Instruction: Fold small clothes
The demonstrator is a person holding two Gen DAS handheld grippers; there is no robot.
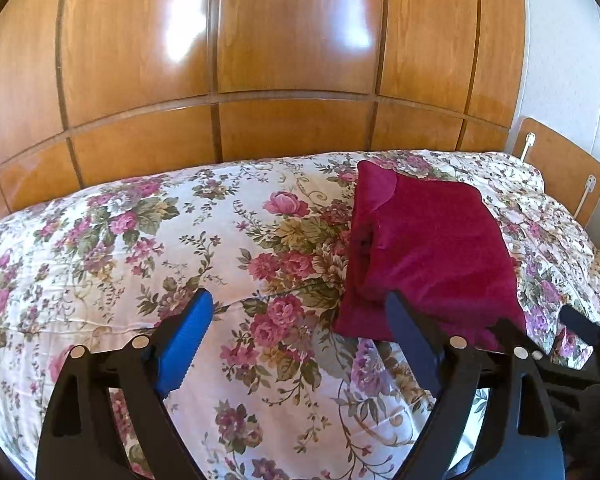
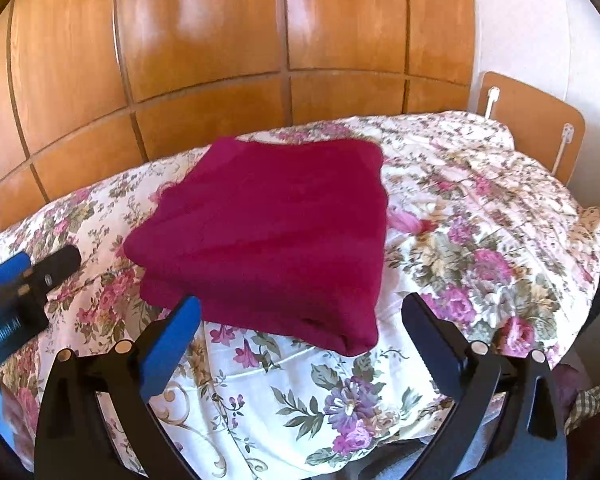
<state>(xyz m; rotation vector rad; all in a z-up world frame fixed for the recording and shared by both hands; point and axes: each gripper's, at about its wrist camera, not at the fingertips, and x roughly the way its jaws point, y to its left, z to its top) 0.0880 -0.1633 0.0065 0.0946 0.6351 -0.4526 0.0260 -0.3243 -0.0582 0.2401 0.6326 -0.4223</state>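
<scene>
Both grippers hang wide open over the bed [image 1: 100, 248], nothing between the jaws of either one. The magenta garment [image 2: 268, 232] lies on the floral bedspread as a thick, squarish stack, looking folded already, with layered edges showing along its near-left side.

Now the geometry. From the right gripper [image 2: 300, 332], the garment sits dead ahead, its near corner reaching almost in between the fingertips; the blue pad overlaps the near-left edge in this view, though I can't tell whether it touches. From the left gripper [image 1: 300, 320], the same garment [image 1: 432, 256] lies ahead and off to the right, with only the dark right-hand finger in front of its near edge and the blue one out over bare bedspread.

So the right hand looks squarer to it, the left hand flanks it. The stack runs a little longer going away from the cameras, toward the wooden wardrobe [image 1: 260, 40].

My read: this fold seems done, and any next touch would come from the near edge.
</scene>
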